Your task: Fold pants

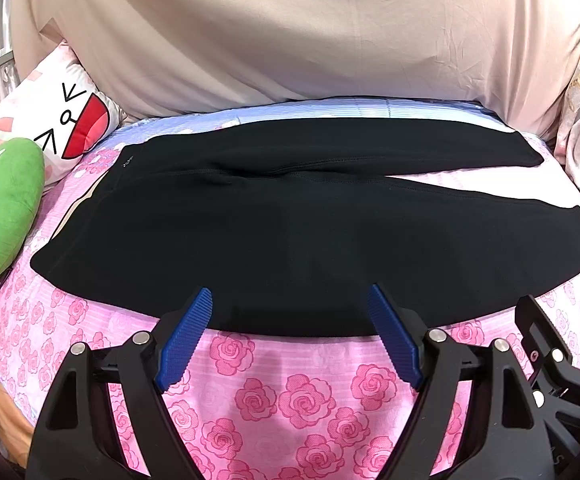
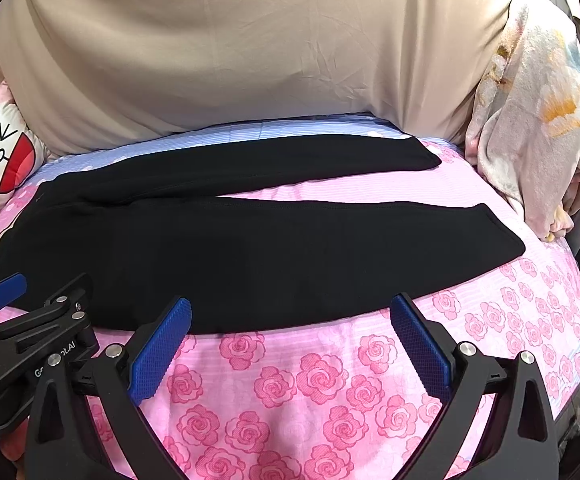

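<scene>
Nearest: left gripper (image 1: 290, 336), black frame with blue ribbed pads, jaws spread wide, nothing between them. It hangs over the pink rose-print bedspread (image 1: 273, 408), fingertips just at the near hem of the garment. Right gripper (image 2: 290, 338) alongside, same build, jaws likewise apart and empty, tips at the same near edge. Each gripper shows at the margin of the other's view, so they sit close side by side.

Middle: black soft-knit pants (image 1: 249, 232) lying flat on the bed, unfolded, stretched crosswise. Waist end to the left, the two legs running right and splitting into a narrow V with pink bedspread showing between. Near leg is the broader shape; far leg ends shorter at the right.

Left of the waist: green plush cushion (image 1: 5, 208), and behind it a white cartoon-face pillow with a red mouth (image 1: 61, 128).

Right side: crumpled pale floral blanket (image 2: 530, 120) heaped at the bed's edge.

Farthest: beige draped cloth (image 1: 290, 32) covering the whole backdrop behind the bed.
</scene>
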Demonstrator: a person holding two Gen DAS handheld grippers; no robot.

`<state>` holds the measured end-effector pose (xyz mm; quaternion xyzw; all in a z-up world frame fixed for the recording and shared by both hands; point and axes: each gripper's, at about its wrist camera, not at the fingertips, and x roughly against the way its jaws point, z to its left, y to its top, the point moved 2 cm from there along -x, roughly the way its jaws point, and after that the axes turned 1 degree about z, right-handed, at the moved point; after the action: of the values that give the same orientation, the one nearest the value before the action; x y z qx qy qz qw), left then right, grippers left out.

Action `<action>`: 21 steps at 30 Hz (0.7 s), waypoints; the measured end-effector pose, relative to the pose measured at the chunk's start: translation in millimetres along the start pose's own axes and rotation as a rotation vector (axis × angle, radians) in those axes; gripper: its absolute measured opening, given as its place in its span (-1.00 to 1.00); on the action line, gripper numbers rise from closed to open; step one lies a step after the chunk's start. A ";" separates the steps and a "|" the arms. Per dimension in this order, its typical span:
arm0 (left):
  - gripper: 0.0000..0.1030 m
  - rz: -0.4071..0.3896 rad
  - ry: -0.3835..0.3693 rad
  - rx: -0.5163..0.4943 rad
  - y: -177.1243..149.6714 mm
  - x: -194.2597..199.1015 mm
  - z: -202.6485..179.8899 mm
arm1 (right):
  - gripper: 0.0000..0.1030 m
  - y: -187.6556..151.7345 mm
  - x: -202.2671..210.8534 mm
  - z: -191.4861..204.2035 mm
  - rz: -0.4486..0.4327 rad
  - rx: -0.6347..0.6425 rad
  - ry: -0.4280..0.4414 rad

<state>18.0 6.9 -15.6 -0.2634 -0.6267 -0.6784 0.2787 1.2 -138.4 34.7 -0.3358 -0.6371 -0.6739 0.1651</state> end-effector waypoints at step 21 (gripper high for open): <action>0.52 0.005 0.014 -0.008 0.4 1.7 -2.3 | 0.90 -1.9 -2.9 -3.1 0.008 -0.002 -0.002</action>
<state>17.1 4.6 -14.3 -0.2611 -0.6215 -0.6819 0.2837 1.2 -141.8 31.4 -0.3392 -0.6351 -0.6736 0.1669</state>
